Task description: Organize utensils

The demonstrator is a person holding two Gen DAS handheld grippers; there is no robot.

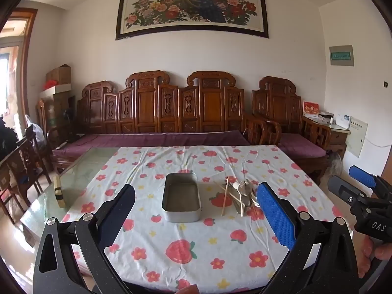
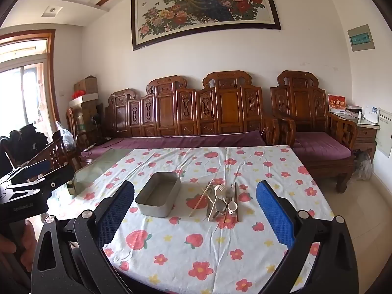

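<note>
Both grippers hover over the near edge of the table, tilted slightly down, jaws spread wide, nothing between them. Left gripper (image 1: 196, 210) frames the metal tin (image 1: 181, 199), which sits open and looks empty on the strawberry-print tablecloth (image 1: 186, 250). Right gripper (image 2: 196, 210) frames the pile of utensils (image 2: 221, 202) just right of the tin: spoons, a fork and chopsticks, all loose and overlapping, some crossed. One chopstick (image 1: 225, 195) lies on the tin side of the pile, angled, apart from the tin wall. Nothing stands between either gripper and the tin or pile; bare cloth in front. The cloth stops short on the left, leaving a glass tabletop (image 1: 80, 171) bare, with a small block (image 1: 58, 192) lying on it near that edge. Behind the table: carved wooden bench (image 1: 161, 107) with purple cushions, matching armchair (image 2: 316, 120) on the right, large peacock picture (image 1: 192, 5) on the wall above. Cardboard boxes (image 2: 85, 85) stacked in the far left corner.
</note>
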